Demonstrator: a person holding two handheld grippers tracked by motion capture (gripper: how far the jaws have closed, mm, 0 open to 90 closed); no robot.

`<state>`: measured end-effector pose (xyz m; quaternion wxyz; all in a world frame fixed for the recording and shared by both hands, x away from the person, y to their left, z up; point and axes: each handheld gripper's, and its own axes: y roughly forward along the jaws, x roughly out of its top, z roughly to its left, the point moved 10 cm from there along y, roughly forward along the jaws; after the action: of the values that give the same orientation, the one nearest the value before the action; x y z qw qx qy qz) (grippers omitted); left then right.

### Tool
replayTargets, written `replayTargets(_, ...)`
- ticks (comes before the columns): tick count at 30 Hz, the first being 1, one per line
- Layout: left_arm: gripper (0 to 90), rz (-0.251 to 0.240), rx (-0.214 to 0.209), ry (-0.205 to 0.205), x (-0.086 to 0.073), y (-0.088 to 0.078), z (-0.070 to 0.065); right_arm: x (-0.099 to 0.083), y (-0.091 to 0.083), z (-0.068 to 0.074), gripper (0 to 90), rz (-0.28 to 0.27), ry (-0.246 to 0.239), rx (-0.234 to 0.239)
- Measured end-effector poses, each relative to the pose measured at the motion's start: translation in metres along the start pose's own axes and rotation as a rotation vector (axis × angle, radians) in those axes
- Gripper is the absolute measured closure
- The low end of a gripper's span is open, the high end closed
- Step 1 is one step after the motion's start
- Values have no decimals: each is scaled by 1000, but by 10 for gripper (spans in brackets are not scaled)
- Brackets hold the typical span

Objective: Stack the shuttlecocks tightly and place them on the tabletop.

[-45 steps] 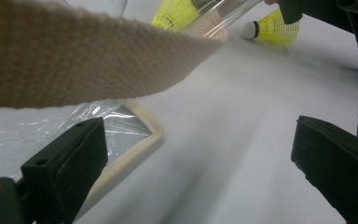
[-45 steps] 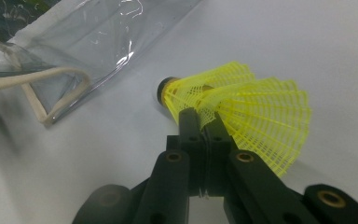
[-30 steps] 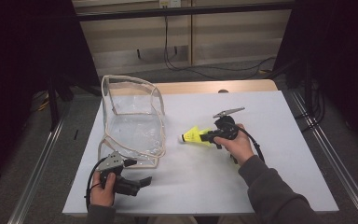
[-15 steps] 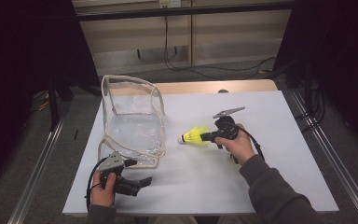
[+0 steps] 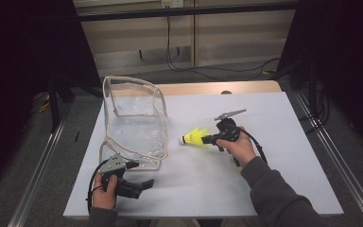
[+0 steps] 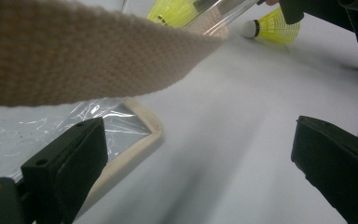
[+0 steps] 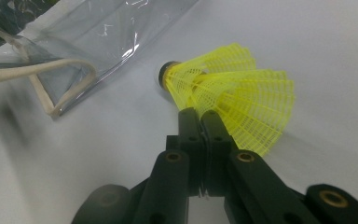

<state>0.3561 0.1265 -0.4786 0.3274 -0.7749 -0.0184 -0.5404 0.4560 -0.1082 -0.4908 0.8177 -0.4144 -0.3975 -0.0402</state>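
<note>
Here the right hand-held gripper [image 7: 199, 116] has just been closing and now pinches the mesh skirt of the yellow shuttlecock [image 7: 233, 100], low over the table [image 5: 283, 127] just right of the clear bag [image 5: 134, 125]. The left hand-held gripper [image 6: 200, 154] stands wide beside the bag's trim, holding nothing.

Right claw [image 7: 200, 116]: pinched on yellow shuttlecock [image 7: 235, 100] skirt edge; clear bag [image 7: 88, 42] far left on white surface [image 7: 335, 51].
</note>
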Motion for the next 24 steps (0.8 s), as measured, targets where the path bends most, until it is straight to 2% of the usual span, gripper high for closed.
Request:
replayTargets(15,37,0,2,0,0,0,0,-3,1,0,785,16,-7,-14)
replayTargets(24,37,0,2,0,0,0,0,-1,-4,-3,631,0,6,-38)
